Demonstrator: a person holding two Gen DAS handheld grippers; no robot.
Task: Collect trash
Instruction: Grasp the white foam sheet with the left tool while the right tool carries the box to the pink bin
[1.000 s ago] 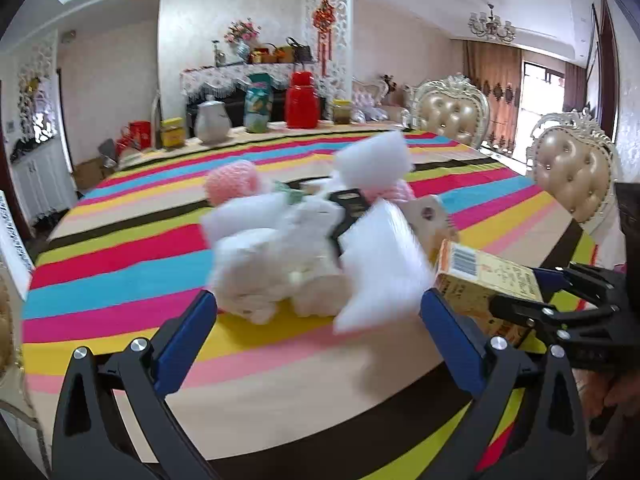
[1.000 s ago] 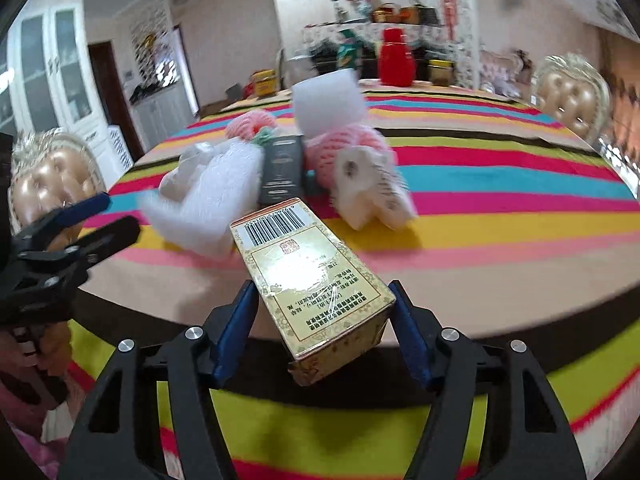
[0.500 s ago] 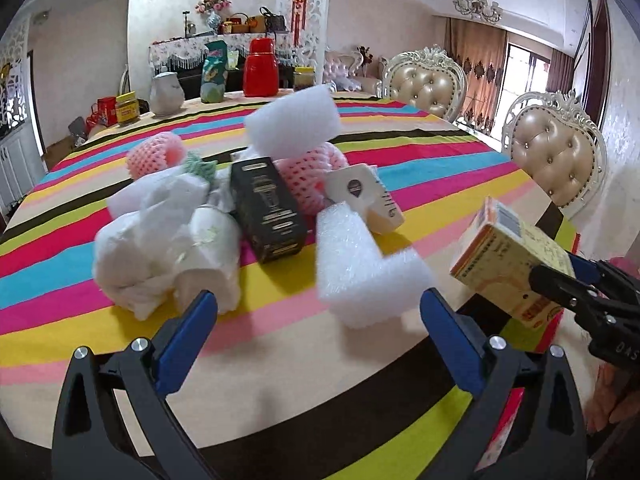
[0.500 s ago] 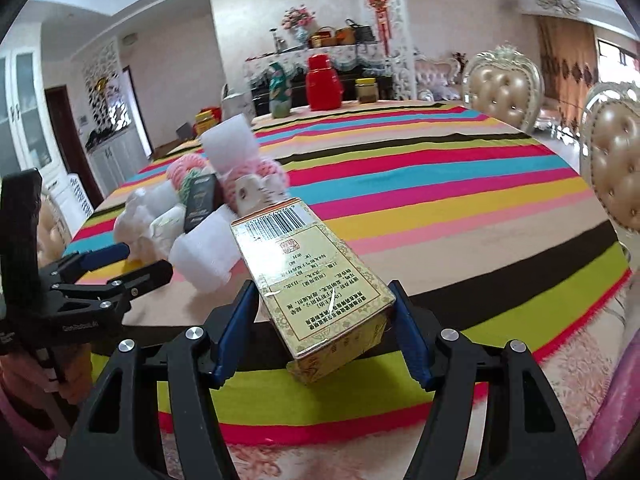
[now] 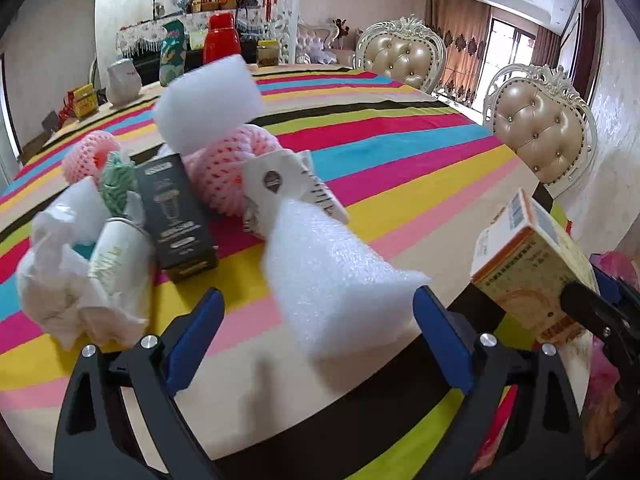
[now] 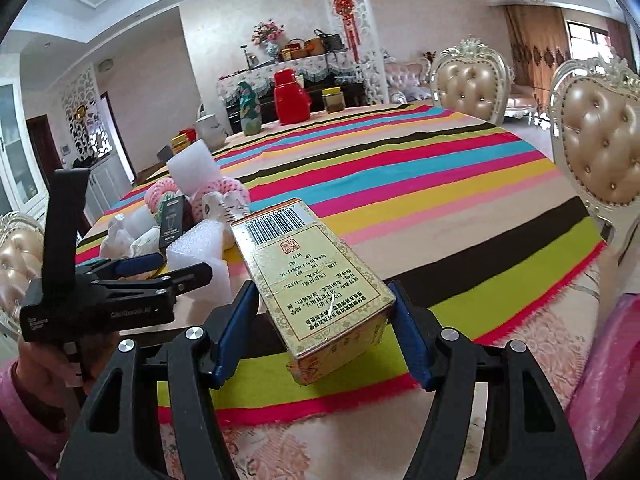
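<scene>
Two views: right tongs clamp gold carton, half cropped in left view; left tongs wide, closing around untouched foam block; pile behind blurred.

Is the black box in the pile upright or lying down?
Leaning: the black box tilts back against the pink foam net behind it, its bottom edge on the striped tablecloth.

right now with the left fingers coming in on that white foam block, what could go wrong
1. The left gripper has just been closing, but its fingers don't yet press the foam block; the light block may skid toward the table edge.
2. The tissue wad lies beside the left finger and could get dragged.
3. The yellow box in the right gripper juts far forward; it might bump the pile.
</scene>
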